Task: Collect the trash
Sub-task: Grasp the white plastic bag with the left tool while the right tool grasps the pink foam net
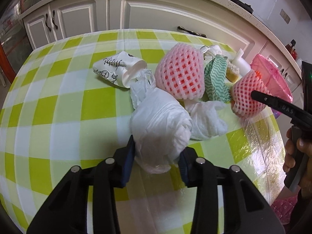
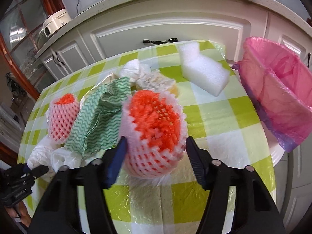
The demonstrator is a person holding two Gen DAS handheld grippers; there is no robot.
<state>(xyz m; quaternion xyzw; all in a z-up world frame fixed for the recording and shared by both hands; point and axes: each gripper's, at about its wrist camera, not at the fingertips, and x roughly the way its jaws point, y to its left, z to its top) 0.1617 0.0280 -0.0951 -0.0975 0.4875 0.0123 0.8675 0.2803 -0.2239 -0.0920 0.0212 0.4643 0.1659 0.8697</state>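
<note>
You see a tablecloth (image 1: 58,105) checked in lime green, pale green and white. On it lie two foam nets (image 2: 154,132), white-pink outside and orange-red inside, a cloth (image 2: 99,117) with green-and-white zigzags, a white plastic bag (image 1: 161,130), a white cup (image 1: 115,70) printed with black scrolls, and a white foam block (image 2: 204,74). At the right edge, the bin liner (image 2: 280,97) is translucent pink

White bag wad (image 1: 159,130), pink foam nets (image 2: 154,134) on table; pink-lined bin (image 2: 276,89) beside.

Checked table (image 1: 58,97) w/ foam nets (image 1: 181,74), tissues (image 1: 206,117), cup (image 1: 117,70)
</note>
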